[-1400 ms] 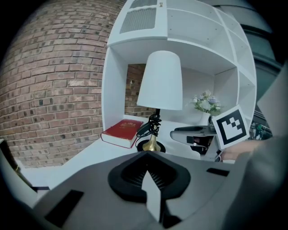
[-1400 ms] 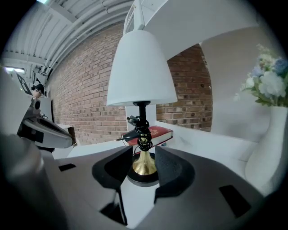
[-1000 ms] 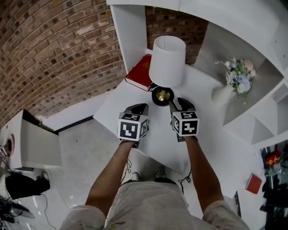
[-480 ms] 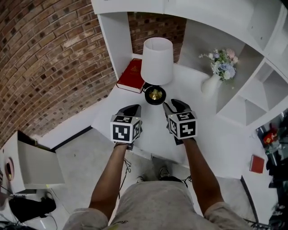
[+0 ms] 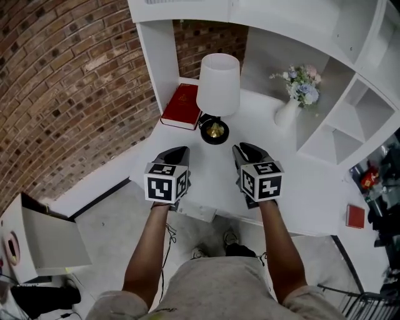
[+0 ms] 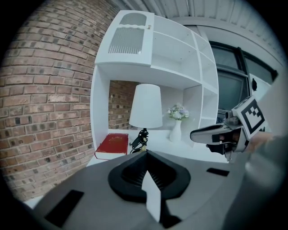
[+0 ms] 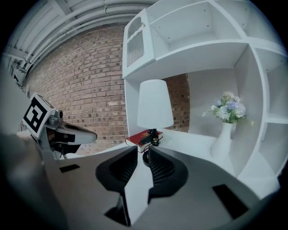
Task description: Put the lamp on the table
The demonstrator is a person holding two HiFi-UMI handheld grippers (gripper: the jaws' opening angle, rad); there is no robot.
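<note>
White lamp [image 5: 217,87] stands upright on the white table [image 5: 300,187], its shade above a round black base with a brass centre. Just left of the lamp's base lies a red book [image 5: 181,106], flat on the tabletop. Well to the right of the lamp stands a white vase of flowers [image 5: 290,109].

Your 2 grippers hover on your side of the lamp, and neither touches it. Your left gripper [image 5: 177,151] sits near and to the left of the lamp's base, its jaws pressed together with nothing between them. Your right gripper [image 5: 242,149] sits near and to the right of the base. Its jaws are closing with a narrow gap left between them, and nothing is in that gap; the lamp's base shows beyond it.

Behind the lamp rise a white shelf unit [image 5: 187,12] and a brick wall [image 5: 75,81].
</note>
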